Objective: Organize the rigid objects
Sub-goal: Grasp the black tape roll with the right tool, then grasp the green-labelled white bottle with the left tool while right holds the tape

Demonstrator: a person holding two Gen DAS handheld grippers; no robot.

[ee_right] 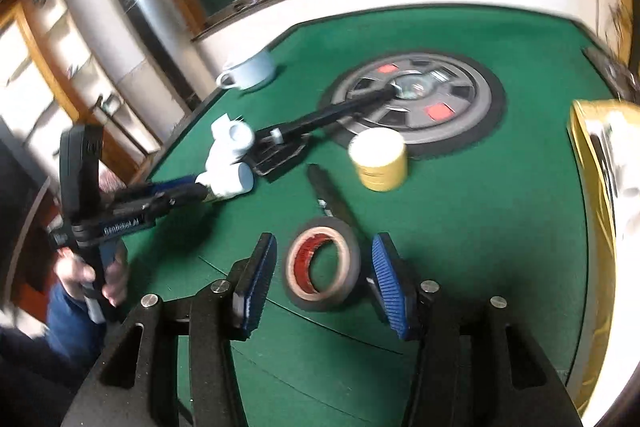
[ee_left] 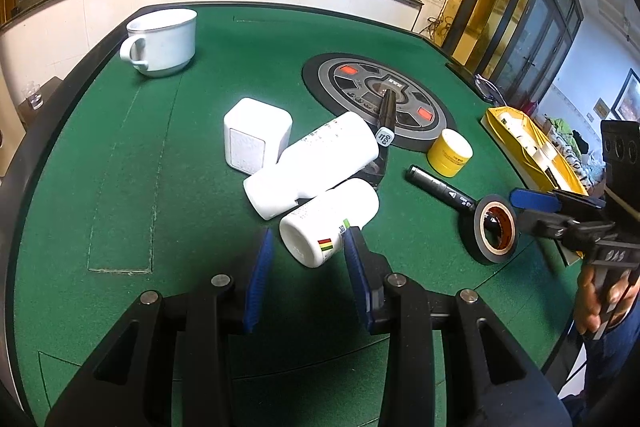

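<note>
From the left wrist, the left hand-held gripper (ee_left: 306, 251) hangs low over the green worktop (ee_left: 120, 167). Its blue pads stand apart. A small white bottle (ee_left: 330, 221) lies on its side just in front of them. The right pad seems to touch the bottle's near end, but I cannot tell if the pads squeeze it. Behind it lies a bigger white bottle (ee_left: 312, 165), and a white box (ee_left: 256, 135) stands beside that one. A white cup (ee_left: 162, 41) sits far back on the left. A yellow jar (ee_left: 449, 151) stands near the round grey panel (ee_left: 378, 99). A black marker (ee_left: 440, 189) lies near the black tape roll (ee_left: 496, 229), and the right hand-held gripper (ee_left: 528, 209) reaches the roll from the right.

From the right wrist, the picture is blurry. The right hand-held gripper (ee_right: 324, 271) has its pads wide apart, and they are not pressing on anything. The tape roll (ee_right: 322, 263) lies flat on the worktop (ee_right: 500, 227) between them. The yellow jar (ee_right: 378, 159) stands further back. A yellow bag (ee_right: 600, 207) lies at the right edge. The left hand-held gripper (ee_right: 202, 189) is at the white bottles (ee_right: 230, 163).
</note>
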